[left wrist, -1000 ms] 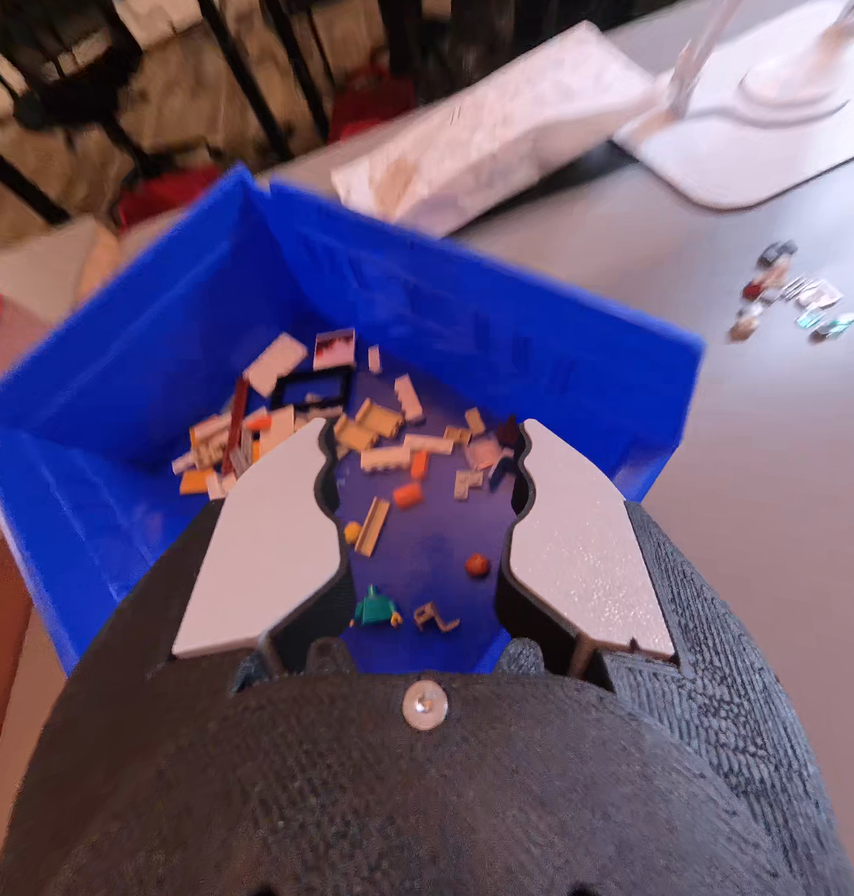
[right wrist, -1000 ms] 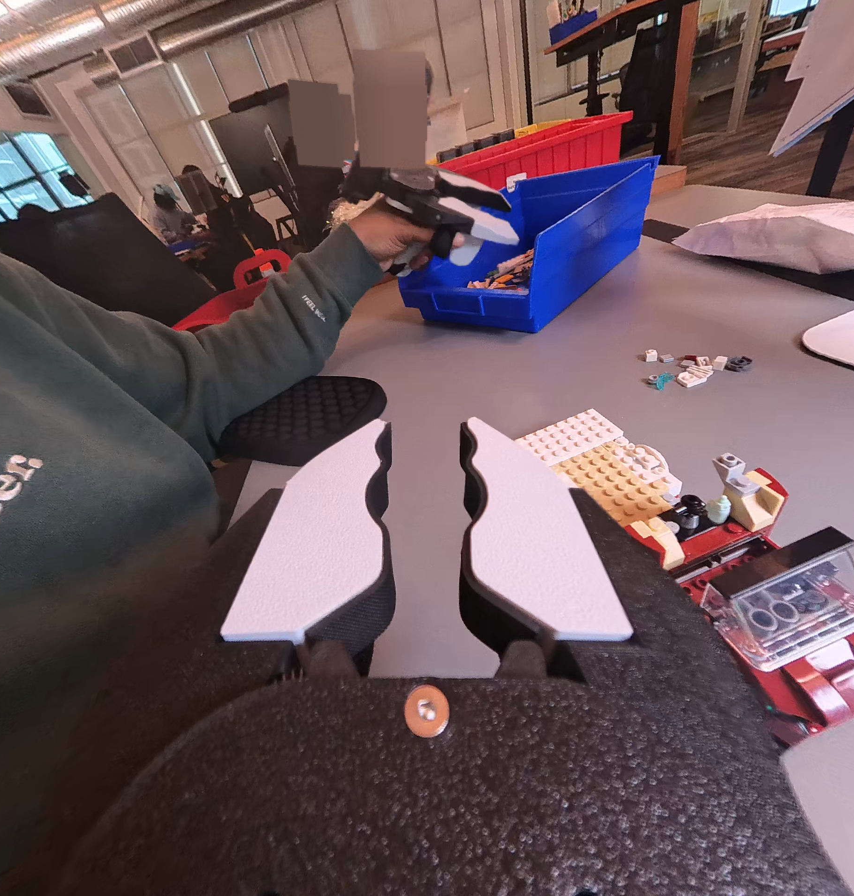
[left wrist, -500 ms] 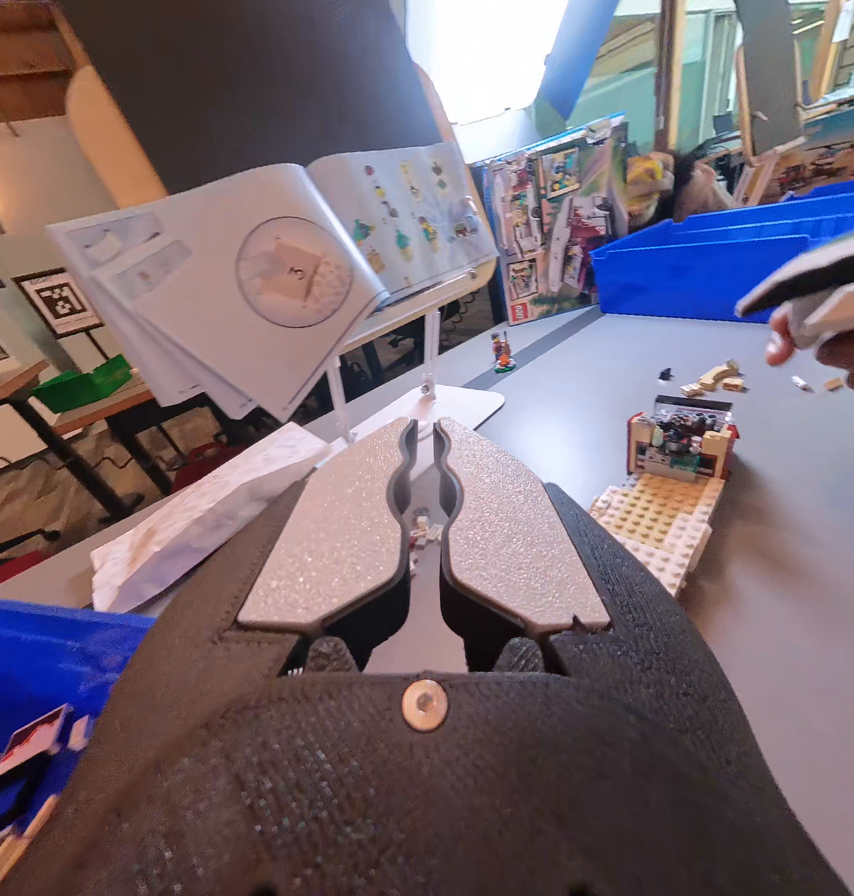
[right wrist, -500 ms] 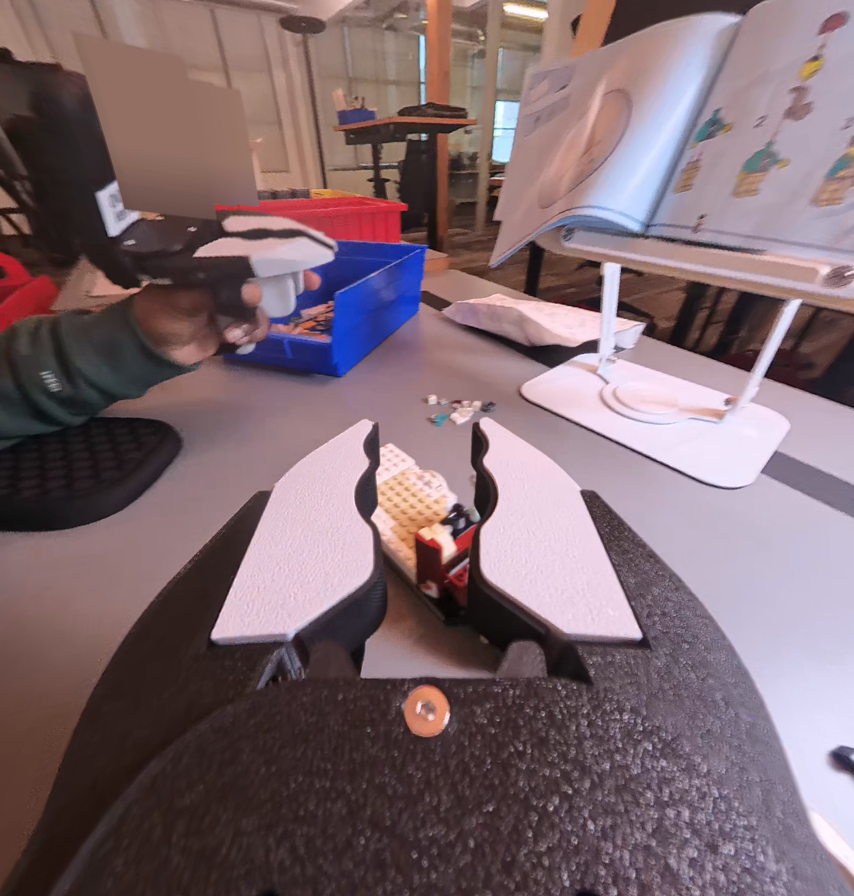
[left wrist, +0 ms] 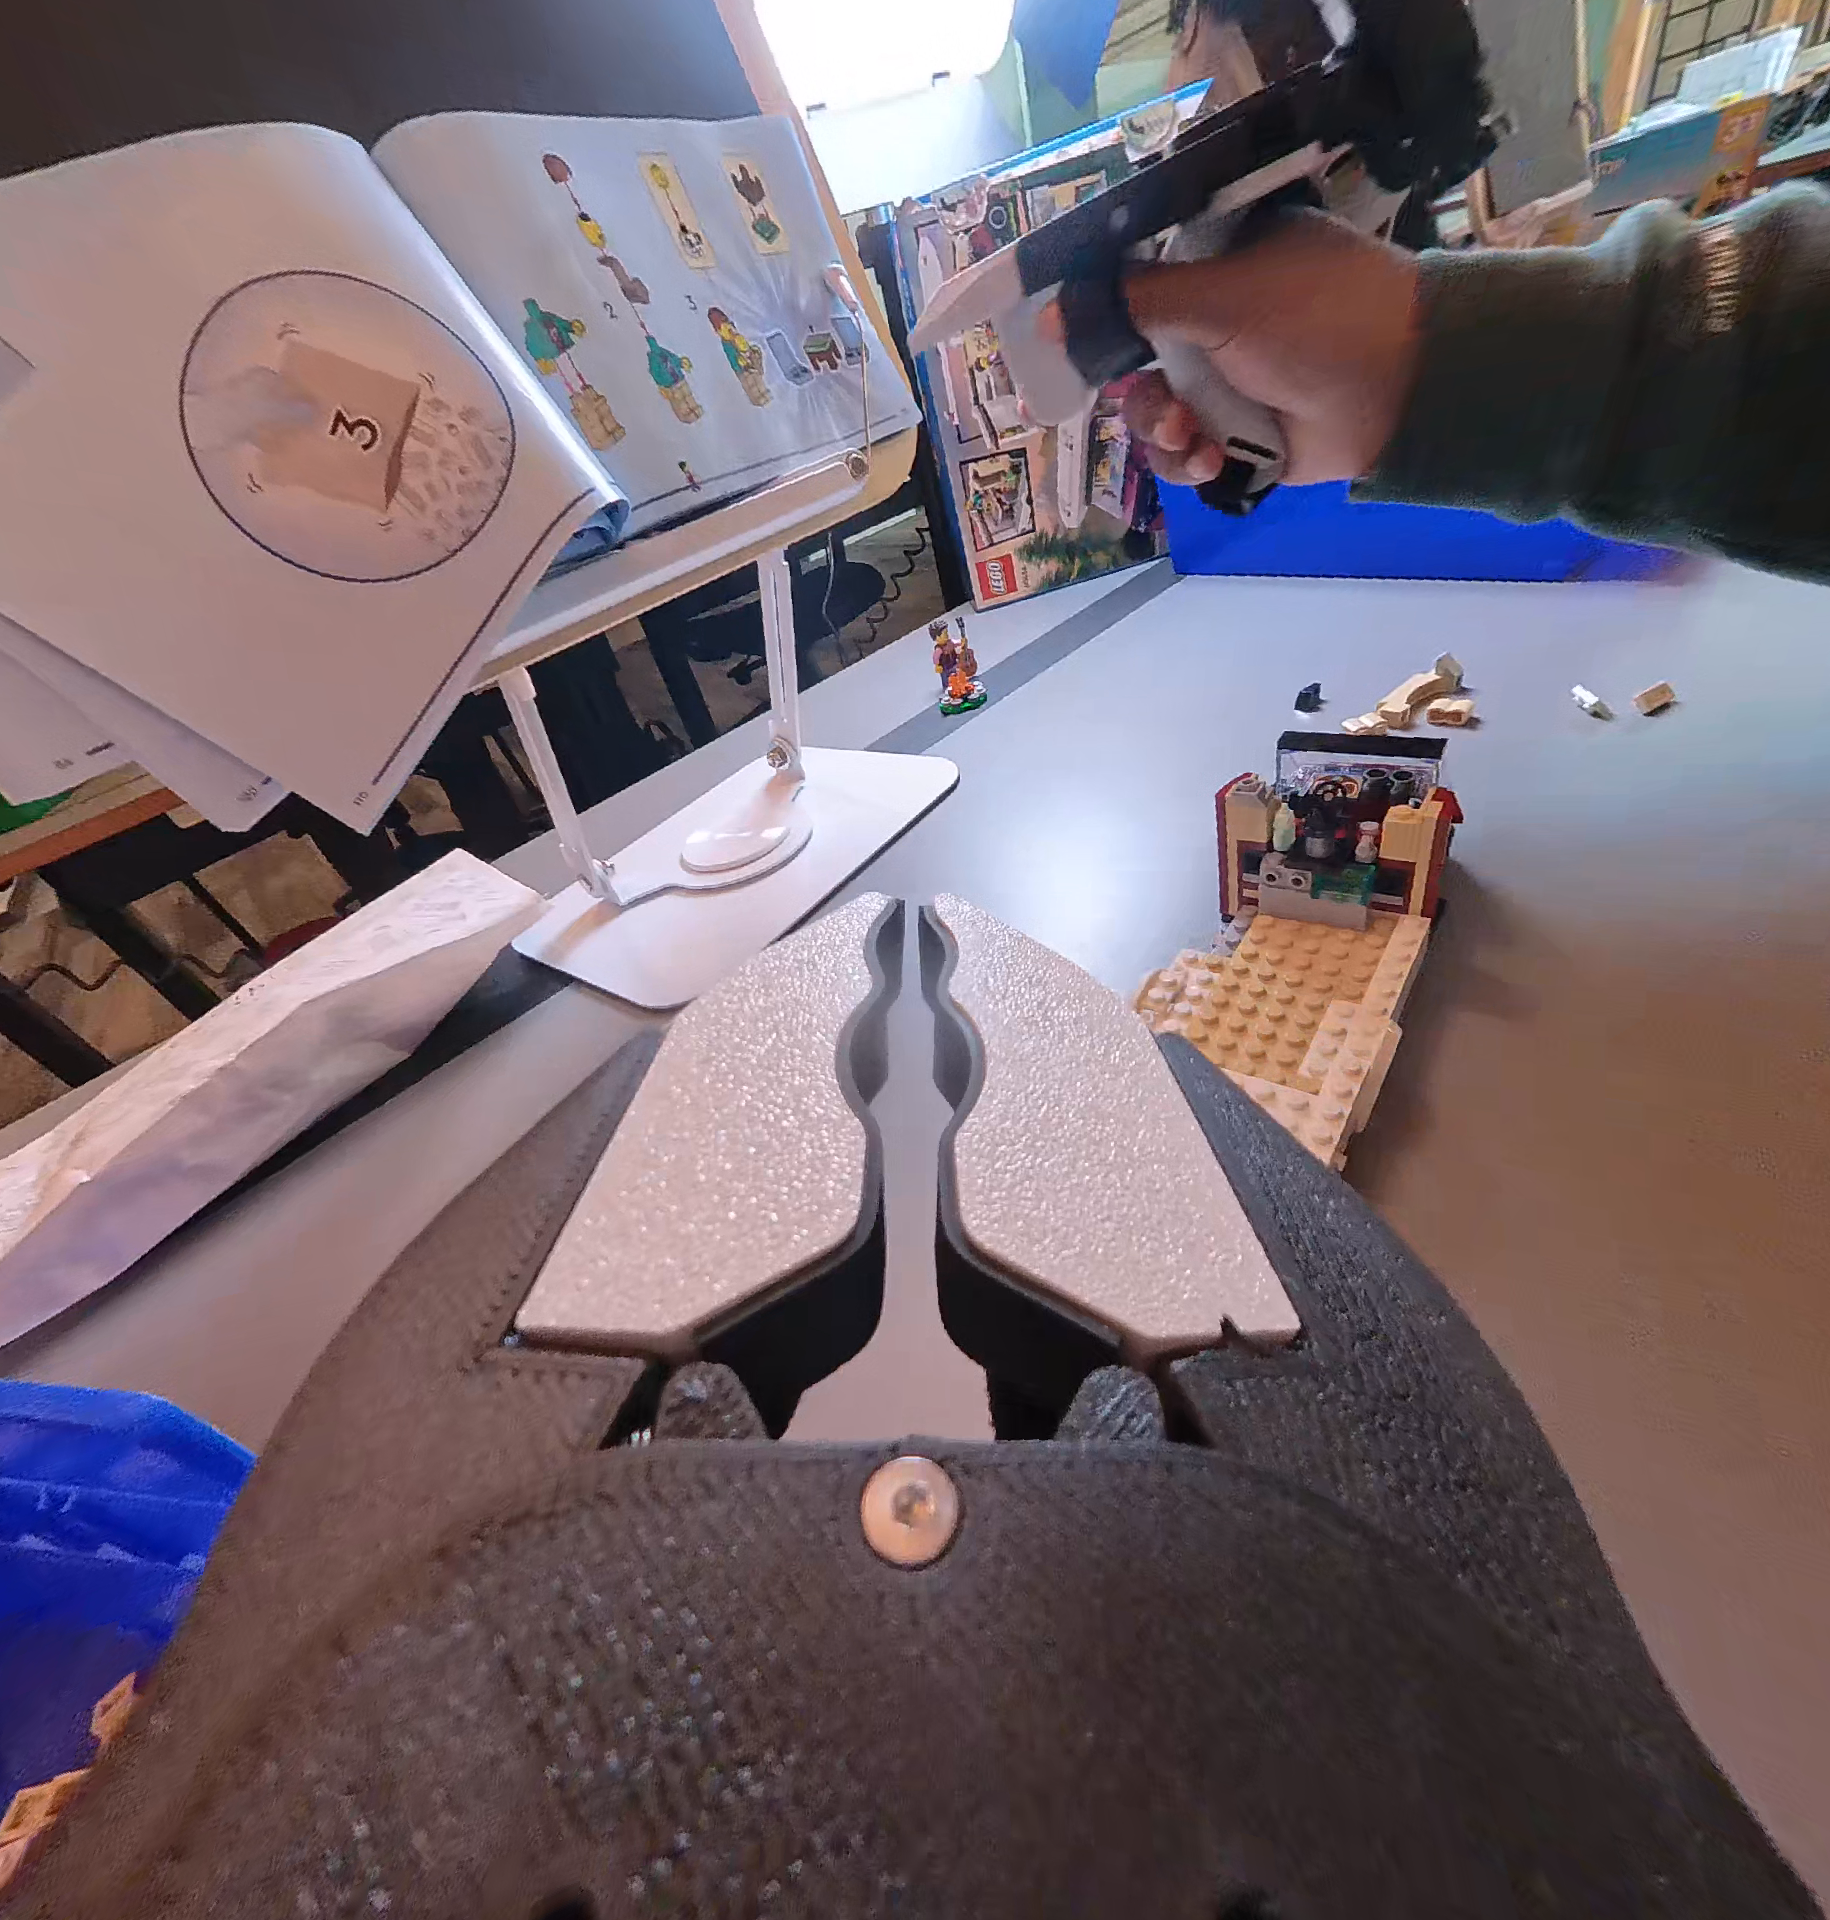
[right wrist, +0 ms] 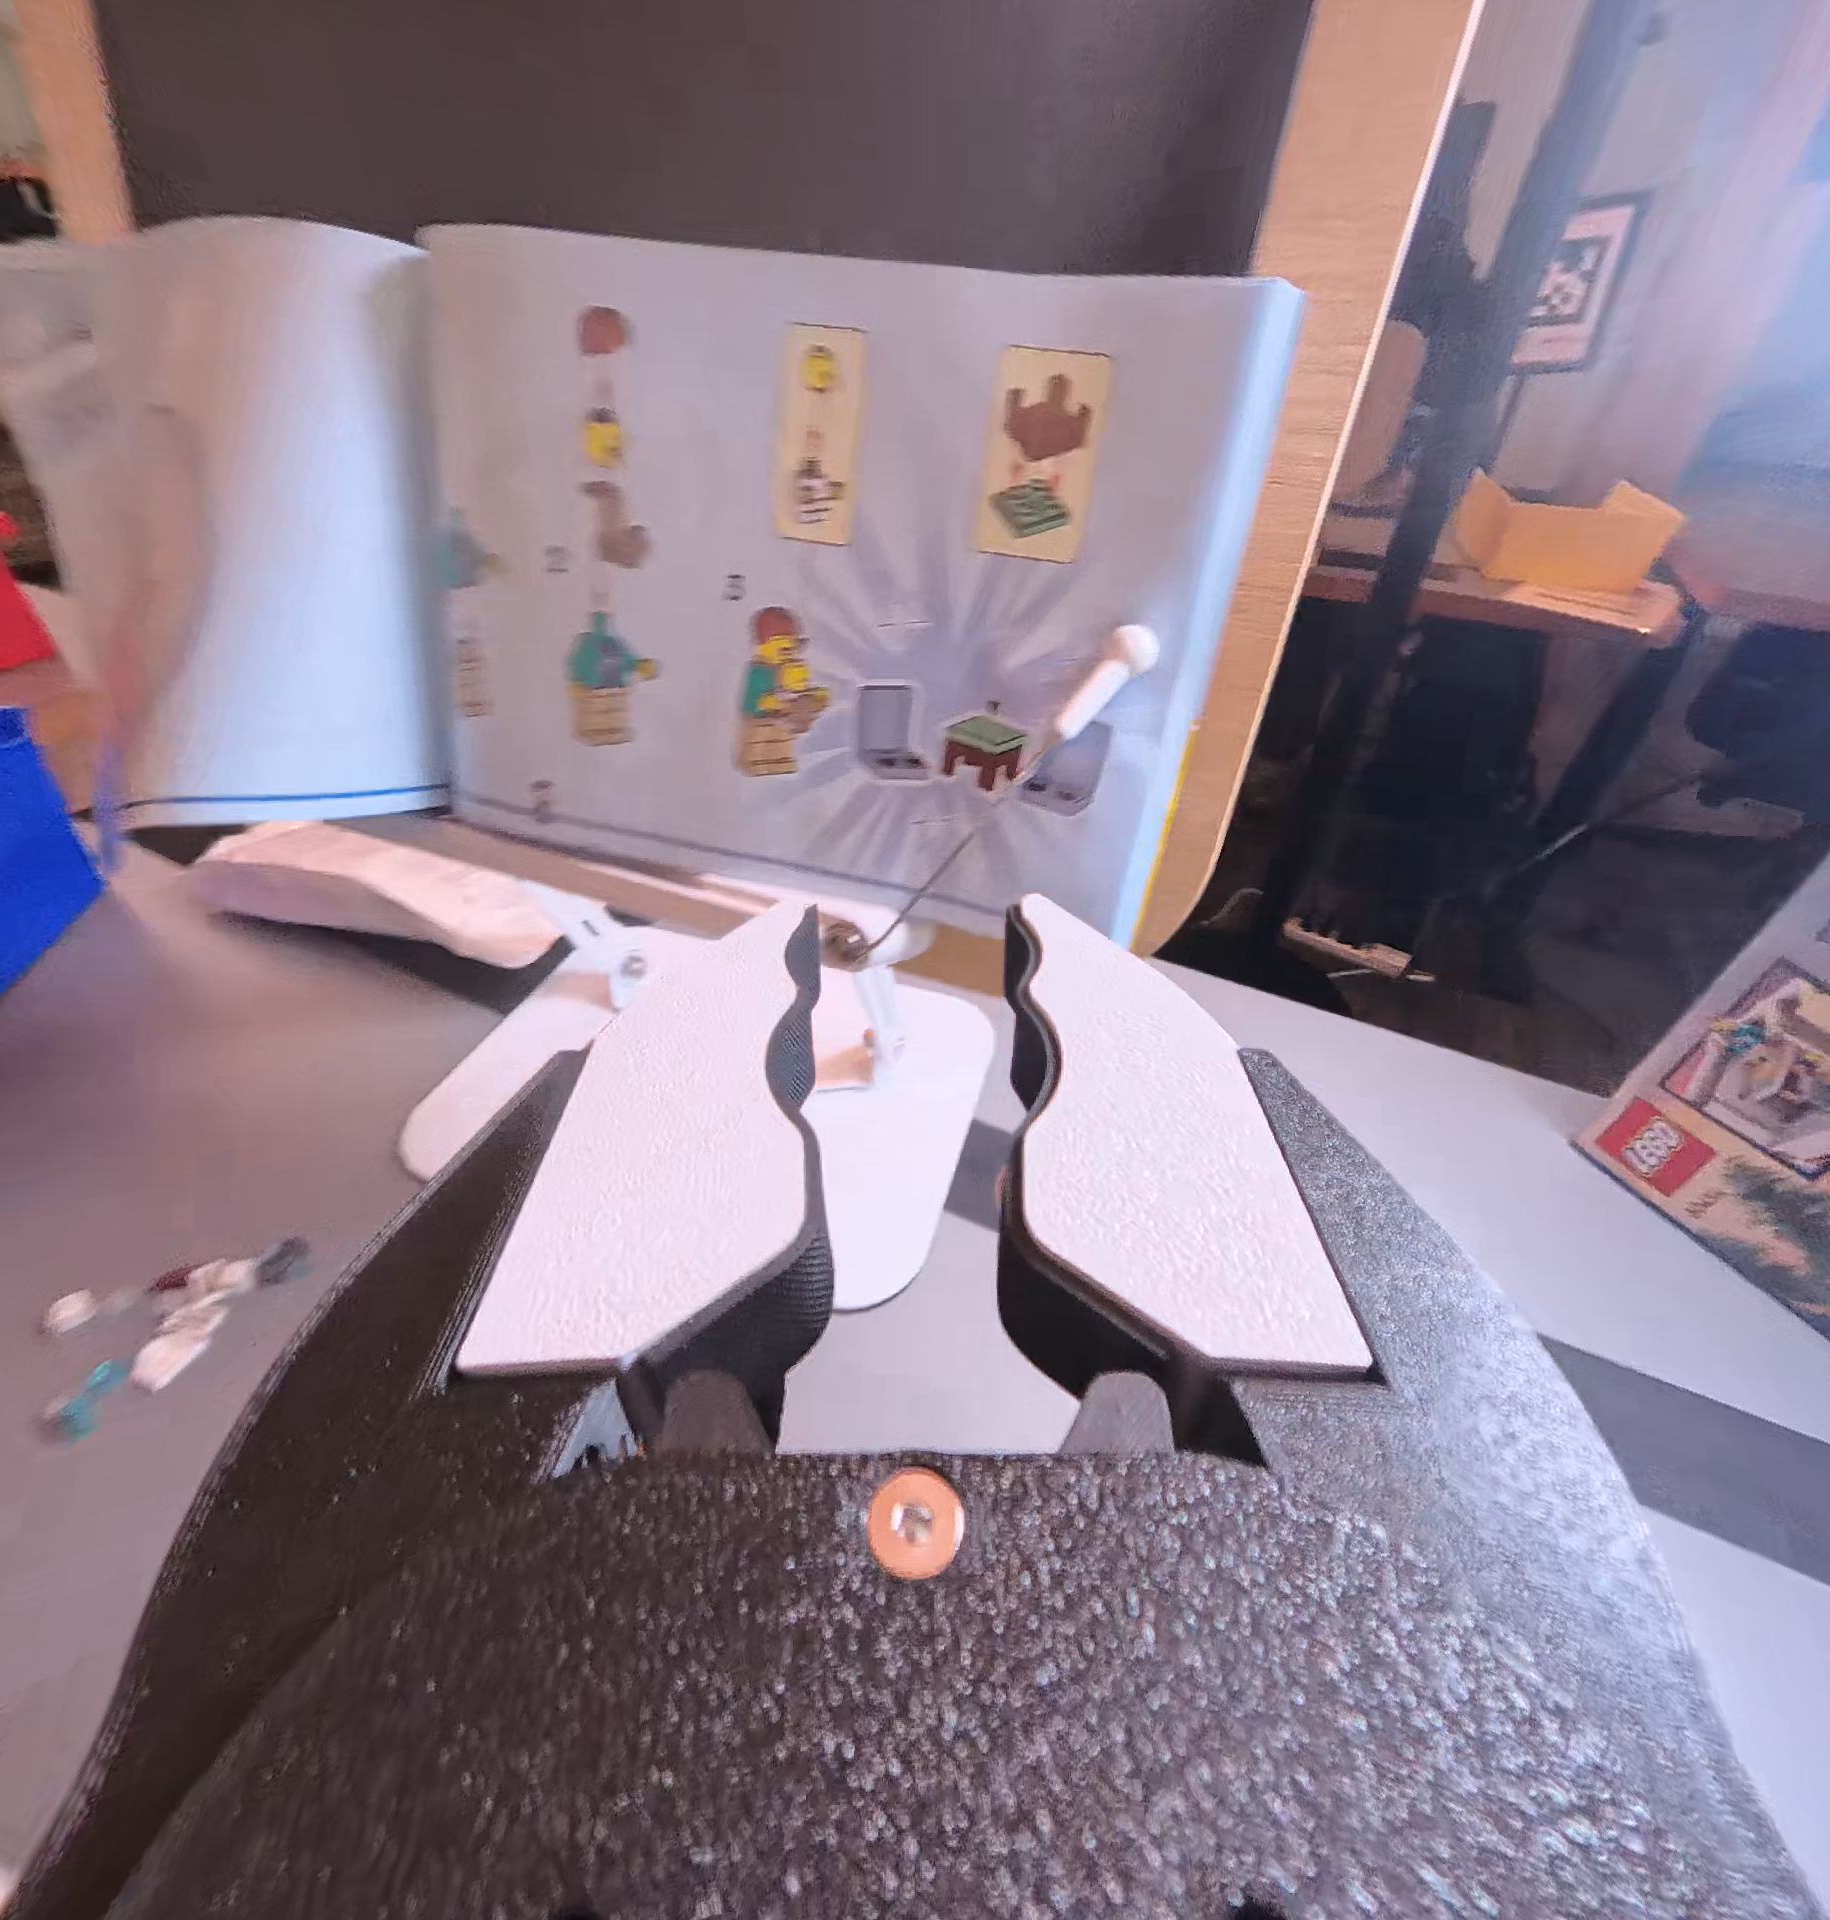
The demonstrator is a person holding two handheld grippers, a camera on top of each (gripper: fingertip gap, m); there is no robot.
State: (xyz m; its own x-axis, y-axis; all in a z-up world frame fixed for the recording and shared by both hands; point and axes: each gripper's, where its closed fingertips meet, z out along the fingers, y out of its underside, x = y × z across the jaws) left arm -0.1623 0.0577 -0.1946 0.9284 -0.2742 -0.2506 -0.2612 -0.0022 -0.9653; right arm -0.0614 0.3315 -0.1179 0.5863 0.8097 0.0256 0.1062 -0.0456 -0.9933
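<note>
My left gripper is shut, with only a thin slit between its pads, and I see nothing in the slit. It hovers over the grey table between the white stand base and the brick build on its tan plate. My right gripper is open and empty. It is raised and faces the open instruction booklet on the stand. It also shows in the left wrist view, held by a hand at the top right.
A blue bin with loose pieces is at the lower left. A white paper bag lies by the stand. A minifigure, loose tan pieces, small loose pieces and a set box are on the table. The grippers' ends are close to 30 cm from one another.
My left gripper swung away from above the blue bin to the table and its jaws closed from wide open. My right gripper lifted from the brick build to face the booklet, still open.
</note>
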